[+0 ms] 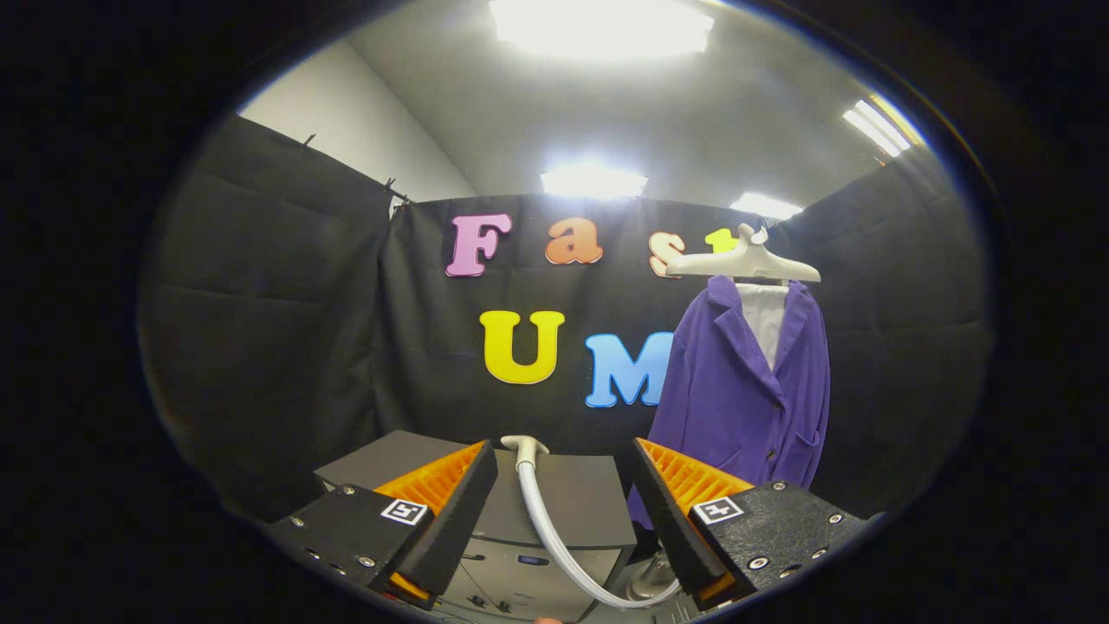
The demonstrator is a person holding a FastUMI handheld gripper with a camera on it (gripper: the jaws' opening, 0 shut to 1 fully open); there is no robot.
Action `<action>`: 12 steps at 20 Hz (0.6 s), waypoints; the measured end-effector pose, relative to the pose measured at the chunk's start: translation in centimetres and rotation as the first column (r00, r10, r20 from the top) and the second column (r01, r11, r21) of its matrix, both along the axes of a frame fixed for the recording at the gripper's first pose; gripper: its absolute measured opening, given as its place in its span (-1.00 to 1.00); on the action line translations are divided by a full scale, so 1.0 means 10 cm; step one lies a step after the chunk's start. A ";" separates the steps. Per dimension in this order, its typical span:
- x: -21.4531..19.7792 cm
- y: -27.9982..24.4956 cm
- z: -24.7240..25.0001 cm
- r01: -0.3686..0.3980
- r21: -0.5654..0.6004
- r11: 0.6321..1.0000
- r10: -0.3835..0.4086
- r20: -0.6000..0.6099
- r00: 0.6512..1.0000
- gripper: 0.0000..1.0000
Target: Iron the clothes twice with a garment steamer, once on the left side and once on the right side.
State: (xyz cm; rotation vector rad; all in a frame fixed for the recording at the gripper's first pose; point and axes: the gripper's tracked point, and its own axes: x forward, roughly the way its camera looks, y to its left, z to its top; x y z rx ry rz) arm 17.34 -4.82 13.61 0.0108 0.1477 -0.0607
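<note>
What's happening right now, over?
Gripper open, holding nothing. Steamer hose between the fingers, untouched. Purple jacket hangs on its hanger beyond the right finger. Nothing blocking.

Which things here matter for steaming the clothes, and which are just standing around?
For the job: purple jacket on its hanger; steamer hose between the fingers; open gripper.
Just there: grey cabinet; ceiling lights.
</note>
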 end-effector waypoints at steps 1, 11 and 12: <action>0.15 -0.02 0.00 0.016 0.005 1.000 -0.016 -0.015 1.000 0.89; 1.54 0.23 -0.31 0.011 0.015 1.000 -0.008 -0.177 0.984 0.90; 1.66 0.24 -0.40 0.010 0.023 1.000 -0.005 -0.209 0.978 0.89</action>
